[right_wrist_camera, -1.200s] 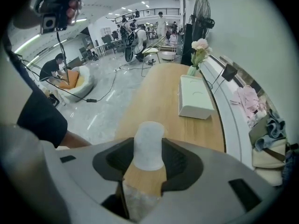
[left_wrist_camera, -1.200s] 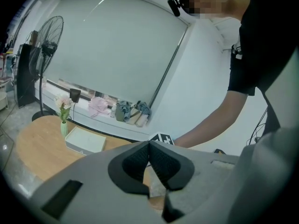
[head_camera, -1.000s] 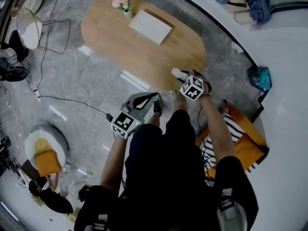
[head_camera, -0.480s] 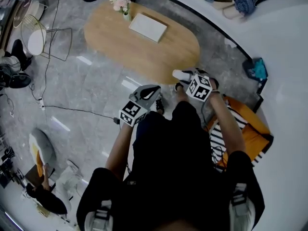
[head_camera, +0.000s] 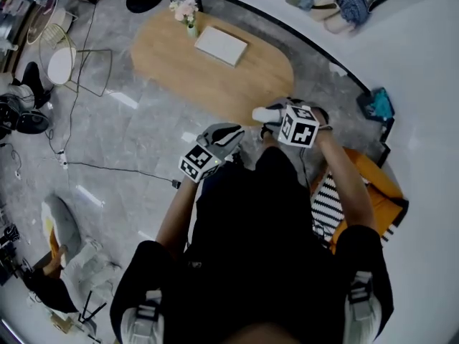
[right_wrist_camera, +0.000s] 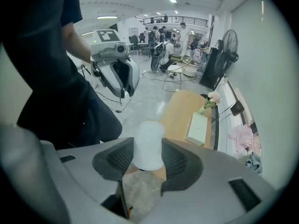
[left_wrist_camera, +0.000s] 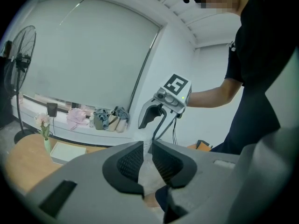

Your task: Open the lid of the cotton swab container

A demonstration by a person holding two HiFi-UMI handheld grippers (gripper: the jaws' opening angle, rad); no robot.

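change: left gripper has risen toward the right one, jaws opening, nothing between | right gripper clamped on cotton swab container, held in air near table edge | task: lid looks still on — left likely readying to take it

Oval wooden table with flower vase, white box

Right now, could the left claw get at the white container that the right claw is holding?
Probably yes. The left claw, jaws opening with nothing between them, points at the right claw, which grips the white container. Only open air lies between them.
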